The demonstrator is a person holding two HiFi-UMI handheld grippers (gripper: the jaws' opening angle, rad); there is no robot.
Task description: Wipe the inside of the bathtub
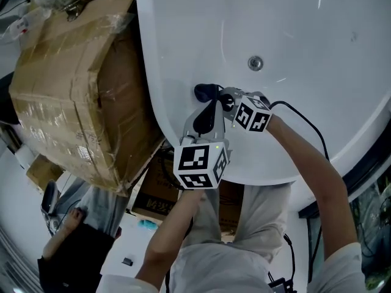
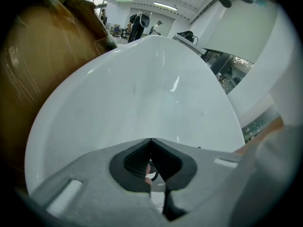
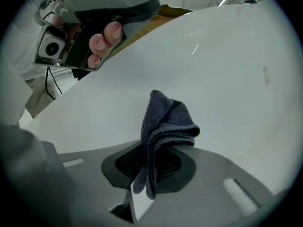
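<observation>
Your right tongs [image 3: 150,164] are clamped on the dark cloth [image 3: 165,122], centre of the head view, by the slick bathtub [image 1: 293,29] wall. It's soft, light and floppy, so grip the bunched fold. Left tongs [image 2: 151,164] are closed on nothing.

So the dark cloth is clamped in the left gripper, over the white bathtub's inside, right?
No, the right gripper holds the dark cloth, as the right gripper view shows; the left gripper is shut, empty. It is over the inside of the white bathtub.
</observation>
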